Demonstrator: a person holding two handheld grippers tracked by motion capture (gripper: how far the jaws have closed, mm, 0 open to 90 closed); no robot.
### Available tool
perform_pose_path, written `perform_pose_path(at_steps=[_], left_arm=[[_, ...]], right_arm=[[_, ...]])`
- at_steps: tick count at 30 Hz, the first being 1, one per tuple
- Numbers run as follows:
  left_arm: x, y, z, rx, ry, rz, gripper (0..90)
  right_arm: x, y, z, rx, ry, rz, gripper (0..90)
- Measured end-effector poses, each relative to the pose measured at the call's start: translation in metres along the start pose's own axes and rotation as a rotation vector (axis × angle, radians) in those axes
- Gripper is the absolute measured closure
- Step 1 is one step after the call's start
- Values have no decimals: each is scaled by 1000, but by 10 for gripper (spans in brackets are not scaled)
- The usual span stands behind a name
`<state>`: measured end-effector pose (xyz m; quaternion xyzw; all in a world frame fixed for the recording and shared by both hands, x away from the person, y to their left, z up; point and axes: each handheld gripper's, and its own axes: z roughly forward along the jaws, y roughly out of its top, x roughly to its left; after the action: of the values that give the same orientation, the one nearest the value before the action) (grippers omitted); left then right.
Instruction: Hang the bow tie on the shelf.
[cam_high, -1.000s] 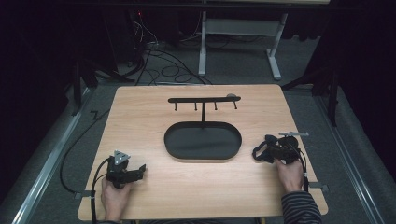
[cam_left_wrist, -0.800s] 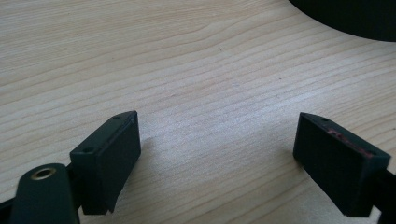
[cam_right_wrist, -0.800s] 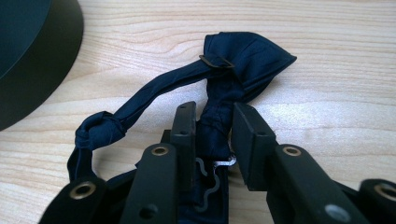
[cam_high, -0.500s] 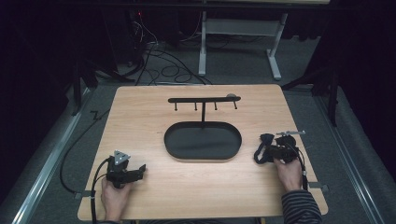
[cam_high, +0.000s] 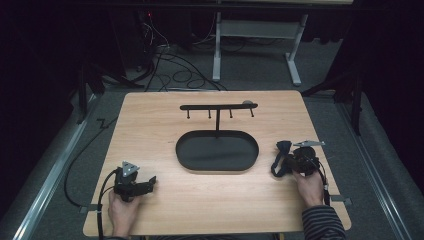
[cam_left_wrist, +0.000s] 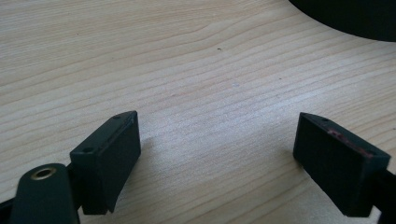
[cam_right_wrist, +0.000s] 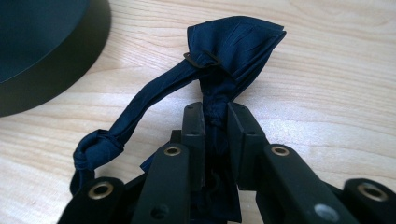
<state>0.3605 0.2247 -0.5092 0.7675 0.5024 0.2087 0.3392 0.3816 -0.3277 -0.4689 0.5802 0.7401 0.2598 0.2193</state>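
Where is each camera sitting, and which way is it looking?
High view: sits above the person's side, looking forward and down at the pale wooden table; both hands, a striped sleeve and both grippers show.
Left gripper view: rides the left gripper, looking along its open jaws at bare wood.
Right gripper view: rides the right gripper, whose jaws have just been closing onto the dark blue cloth bow tie.
Shared: all three show the black oval tray, and the high and right gripper views show the bow tie.
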Motion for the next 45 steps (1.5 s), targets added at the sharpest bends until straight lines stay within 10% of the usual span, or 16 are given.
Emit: perform_pose_path(at_steps=[17,45], left_arm=[[0,0,0,1,0,1,155],[0,0,0,0,0,1,155]], right_arm=[[23,17,-40,-112,-49,-128,798],[43,55,-69,-223,11,-125,794]])
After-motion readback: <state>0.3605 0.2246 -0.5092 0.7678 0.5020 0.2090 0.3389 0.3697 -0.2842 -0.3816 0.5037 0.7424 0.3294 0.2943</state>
